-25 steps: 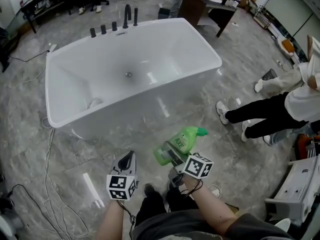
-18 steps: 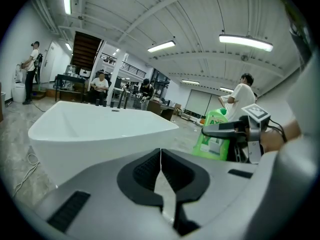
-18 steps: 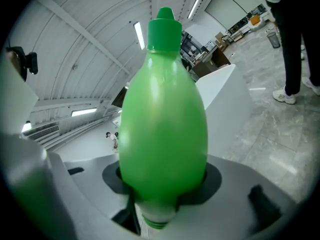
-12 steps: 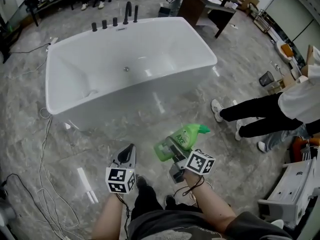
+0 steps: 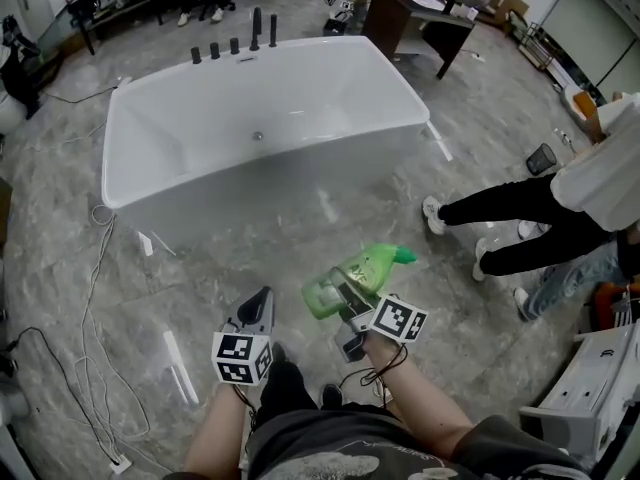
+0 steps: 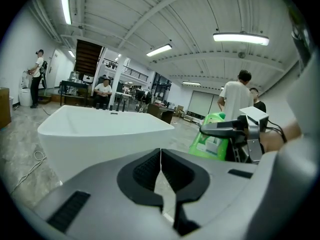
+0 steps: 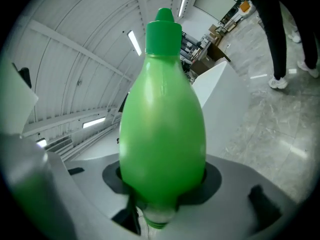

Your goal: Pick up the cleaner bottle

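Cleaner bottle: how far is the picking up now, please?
Done: the right gripper is shut on the green cleaner bottle, which hangs clear of the floor. In hand: it holds the bottle with the cap toward the bathtub. Left: nothing of the pick-up; the left gripper is shut and empty.

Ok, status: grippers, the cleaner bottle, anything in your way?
Right gripper shut on green cleaner bottle, held above the floor. Left gripper shut, empty. White bathtub ahead; person's legs to the right.
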Motion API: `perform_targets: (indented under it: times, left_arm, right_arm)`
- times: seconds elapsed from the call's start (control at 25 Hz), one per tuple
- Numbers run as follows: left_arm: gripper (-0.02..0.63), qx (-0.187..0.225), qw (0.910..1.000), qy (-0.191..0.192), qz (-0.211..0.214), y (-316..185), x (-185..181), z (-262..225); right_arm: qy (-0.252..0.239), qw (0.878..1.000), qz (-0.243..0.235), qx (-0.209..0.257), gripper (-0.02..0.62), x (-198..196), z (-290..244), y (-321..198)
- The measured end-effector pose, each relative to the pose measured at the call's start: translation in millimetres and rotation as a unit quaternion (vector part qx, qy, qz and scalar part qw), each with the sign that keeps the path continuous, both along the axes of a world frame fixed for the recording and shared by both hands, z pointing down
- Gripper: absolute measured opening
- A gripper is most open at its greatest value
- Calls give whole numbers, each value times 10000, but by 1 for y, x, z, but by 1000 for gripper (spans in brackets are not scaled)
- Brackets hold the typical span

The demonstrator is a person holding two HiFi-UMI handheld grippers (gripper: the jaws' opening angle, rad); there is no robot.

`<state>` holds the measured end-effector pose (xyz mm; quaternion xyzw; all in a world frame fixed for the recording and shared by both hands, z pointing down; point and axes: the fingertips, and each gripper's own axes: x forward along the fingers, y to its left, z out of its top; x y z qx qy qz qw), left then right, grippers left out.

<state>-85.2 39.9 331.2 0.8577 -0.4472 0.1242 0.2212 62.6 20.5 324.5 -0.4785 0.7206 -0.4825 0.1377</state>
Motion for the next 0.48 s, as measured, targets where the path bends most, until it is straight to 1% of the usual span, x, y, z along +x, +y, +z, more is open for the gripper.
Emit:
perform_targets:
  times: [0.32,0.48]
  left_arm:
    - [15,188,9997,-119,-97,54,33,-11]
    - [15,274,9994,-152,-124,85,47,-16]
  right_arm:
    - [-474,9989,47,16,198,31,-5,55]
    - [-573,9983,16,75,198,43,-11,89]
